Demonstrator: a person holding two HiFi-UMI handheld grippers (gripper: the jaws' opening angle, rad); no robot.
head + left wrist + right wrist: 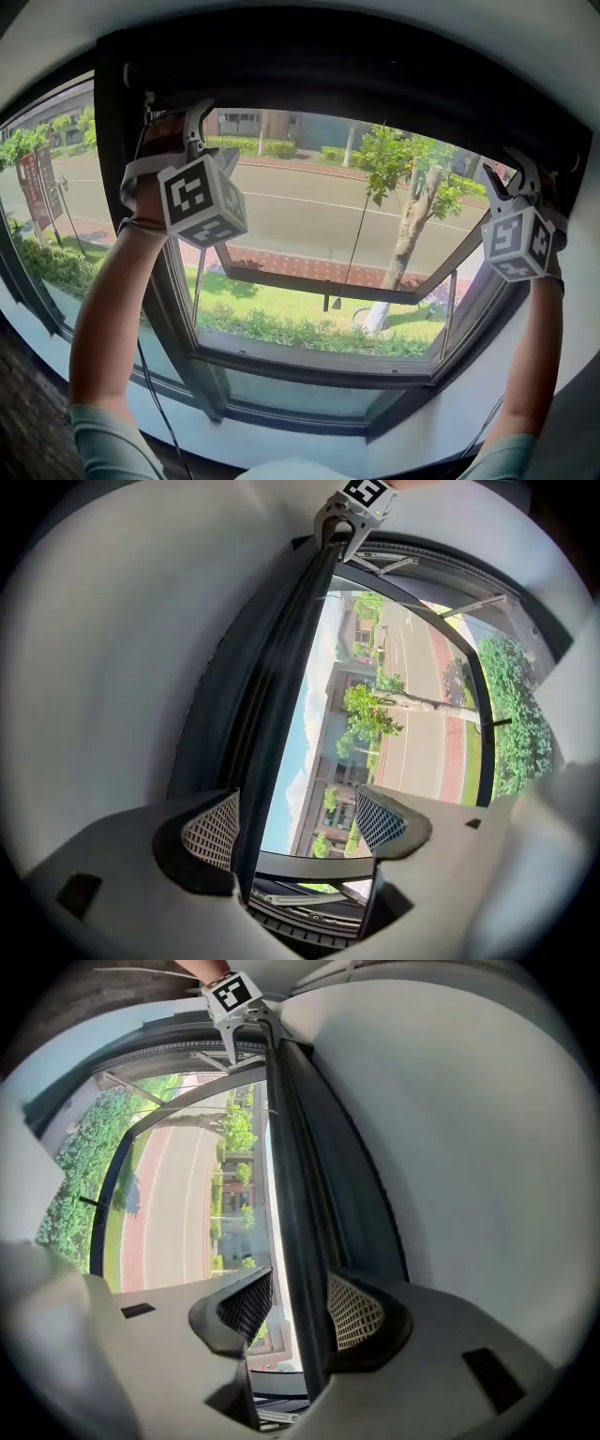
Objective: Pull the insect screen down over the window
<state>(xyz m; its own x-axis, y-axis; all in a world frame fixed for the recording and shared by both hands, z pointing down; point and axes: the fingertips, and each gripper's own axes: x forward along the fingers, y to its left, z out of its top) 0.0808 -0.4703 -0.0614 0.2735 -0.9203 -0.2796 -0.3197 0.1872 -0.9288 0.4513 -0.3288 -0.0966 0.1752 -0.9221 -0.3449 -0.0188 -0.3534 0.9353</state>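
The insect screen is rolled up in a dark housing [356, 89] along the top of the window, and the opening below is uncovered. Both arms reach up to it. My left gripper [194, 120] is at the housing's left end and my right gripper [517, 176] at its right end. In the left gripper view the screen's dark bar [281, 686] runs between the jaws of the left gripper [295, 825], close to one pad, with daylight beside the other. In the right gripper view the bar [295, 1194] passes between the spread jaws of the right gripper [300, 1309], which do not press on it.
White wall [309, 19] curves above the housing. Below it an outward-opened casement sash [328, 281] and the dark lower window frame [309, 370] stand over a white sill [309, 441]. A black cable [155, 394] hangs by the left arm. Street and trees lie outside.
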